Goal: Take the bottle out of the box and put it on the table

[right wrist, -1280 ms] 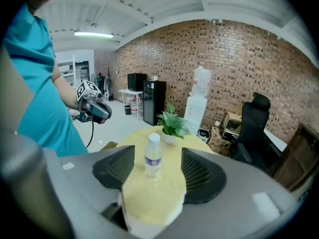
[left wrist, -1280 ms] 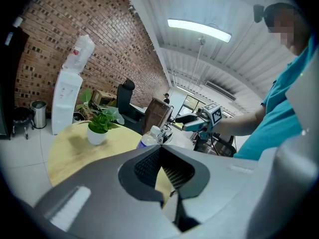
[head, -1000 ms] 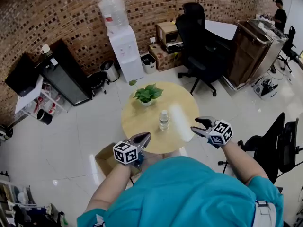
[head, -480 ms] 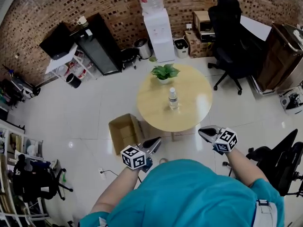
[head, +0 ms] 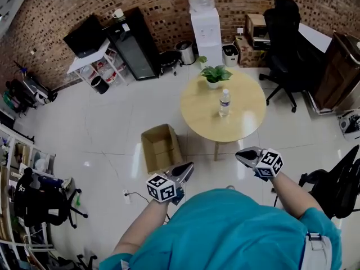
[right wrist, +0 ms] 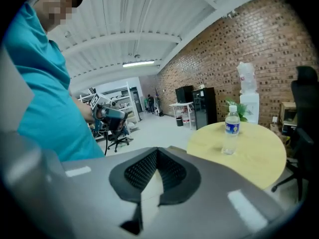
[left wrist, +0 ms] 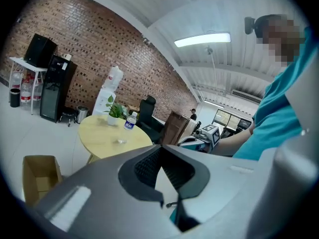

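- Wood-toned round table [head: 197,112] carries the whole result. A bump to its rim from anyone walking past would rock whatever stands on it.
- Black office chair [head: 337,187] sits close on the person's right. A careless step that way could catch it and jolt the right arm.
- Cardboard box [head: 162,149] lies open on the floor and looks empty. It is just beside the table's near-left edge, right in the walking line, so a foot in it is the trip risk.
- Potted plant [head: 214,73] stands at the far edge, near the bottle. A reach back in could brush its leaves or pot.
- Bottle [head: 224,103], the one that matters, stands upright near the middle of the tabletop, out of the box. By my read the job is done. It is tall and looks light, so a nudge would topple it, and being round it could then roll off.
- Left gripper [head: 187,167] and right gripper [head: 241,154] are held low in front of the person, well apart from the table. Each has its fingers pressed together on nothing. If a re-grasp were wanted, going in closed like that would knock the bottle over instead of taking it.
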